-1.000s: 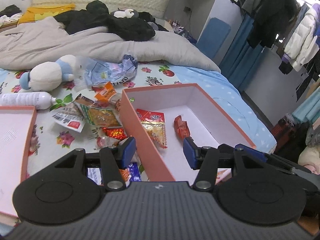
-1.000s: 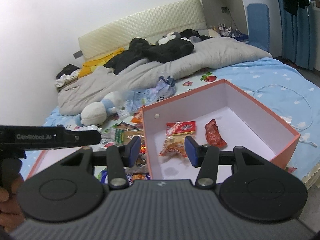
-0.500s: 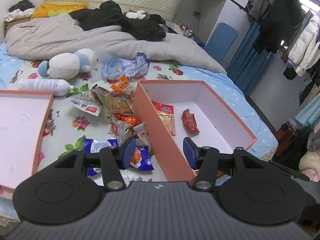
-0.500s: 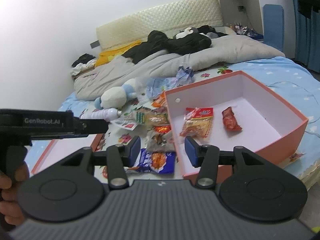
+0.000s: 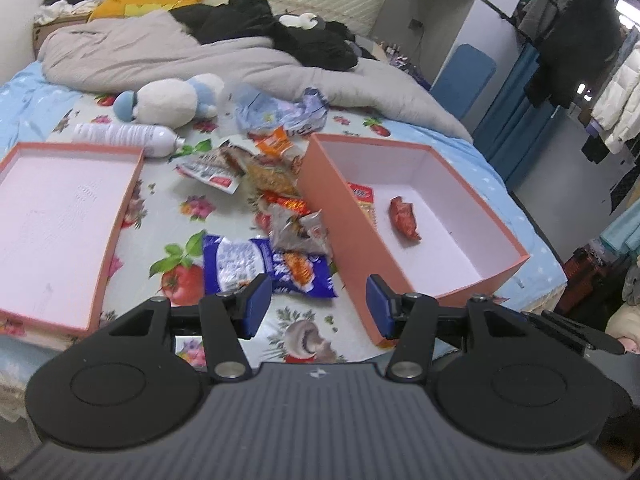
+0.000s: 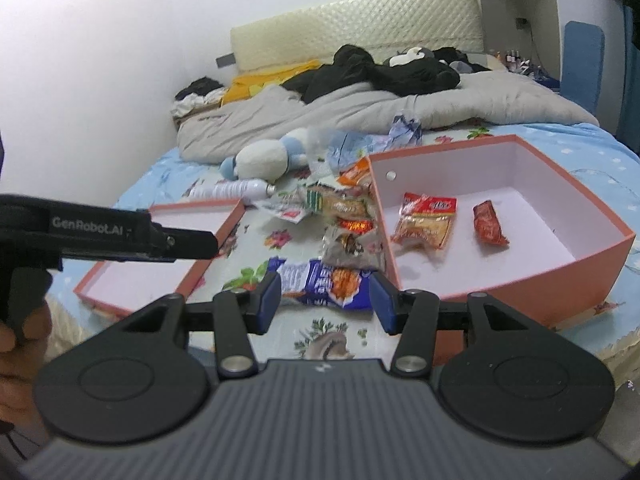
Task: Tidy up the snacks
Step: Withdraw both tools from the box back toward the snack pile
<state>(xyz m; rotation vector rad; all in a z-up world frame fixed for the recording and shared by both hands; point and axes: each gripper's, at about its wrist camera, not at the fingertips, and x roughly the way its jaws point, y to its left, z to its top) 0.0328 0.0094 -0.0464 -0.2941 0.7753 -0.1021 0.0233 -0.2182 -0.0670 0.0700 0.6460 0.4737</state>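
An orange box point(image 5: 506, 258) point(image 6: 560, 276) with a white inside sits on the bed and holds a red packet point(image 5: 405, 222) point(image 6: 489, 225) and a yellow-red snack bag point(image 6: 426, 226). Loose snacks lie to its left: a blue-white bag point(image 5: 268, 266) point(image 6: 324, 282), a grey pouch point(image 5: 298, 232) point(image 6: 350, 250) and several orange and yellow packets point(image 5: 272, 174) point(image 6: 340, 204). My left gripper point(image 5: 318, 306) hangs open over the sheet just short of the blue bag. In the right wrist view my right gripper point(image 6: 324, 302) is open too, with nothing between its fingers, near the same bag.
The box lid point(image 5: 116, 216) point(image 6: 192, 276) lies upside down at the left. A white bottle point(image 5: 124, 136), a plush toy point(image 5: 172, 98), crumpled plastic wrap point(image 5: 280, 114) and a grey duvet point(image 5: 200, 60) lie further back. A hand holding the left gripper's handle point(image 6: 92, 232) shows at the left.
Both grippers have drawn back toward the near edge of the bed and to the left, so the lid and the blue bag have come into view. Neither pair of jaws has changed.
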